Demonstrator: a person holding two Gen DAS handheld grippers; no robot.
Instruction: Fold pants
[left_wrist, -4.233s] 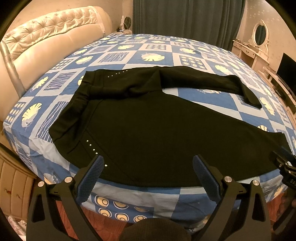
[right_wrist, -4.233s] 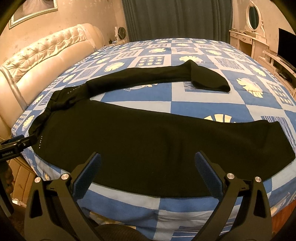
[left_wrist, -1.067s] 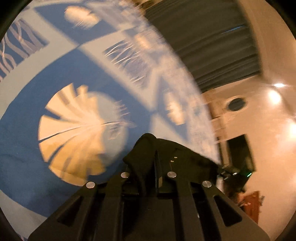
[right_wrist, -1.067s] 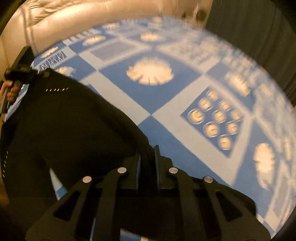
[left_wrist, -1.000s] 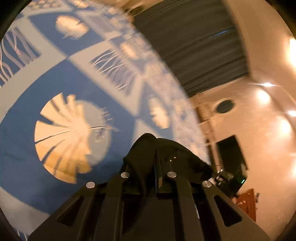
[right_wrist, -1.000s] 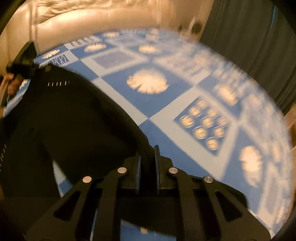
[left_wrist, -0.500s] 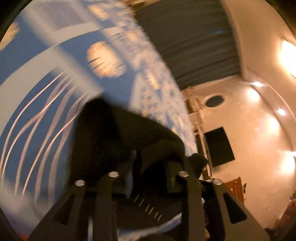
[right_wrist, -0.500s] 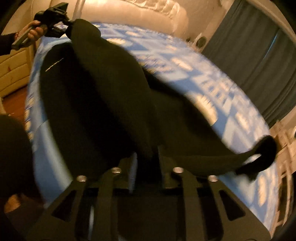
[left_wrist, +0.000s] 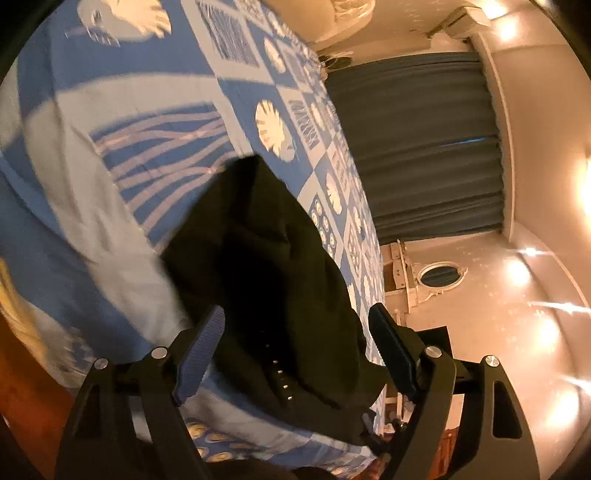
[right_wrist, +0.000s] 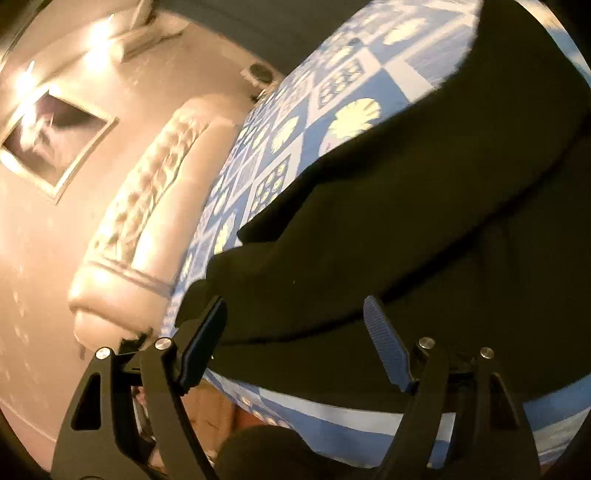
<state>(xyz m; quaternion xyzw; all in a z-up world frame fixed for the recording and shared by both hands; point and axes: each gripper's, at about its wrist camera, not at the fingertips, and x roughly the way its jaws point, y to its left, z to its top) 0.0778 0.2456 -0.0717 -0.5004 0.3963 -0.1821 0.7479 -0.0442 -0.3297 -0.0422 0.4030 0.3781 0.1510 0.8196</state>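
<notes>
My left claw (left_wrist: 295, 347) has just been opening and now stands released; the pants (left_wrist: 266, 266) lie on the bed (left_wrist: 110, 229), running from between its pads toward 11 o'clock. My right claw (right_wrist: 295, 339) has also just been opening, released, with the pants (right_wrist: 424, 206) spreading toward 1 o'clock.

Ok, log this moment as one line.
phase: first fold released | left gripper: just opened | right gripper: just opened | black pants: doubled over on bed
</notes>
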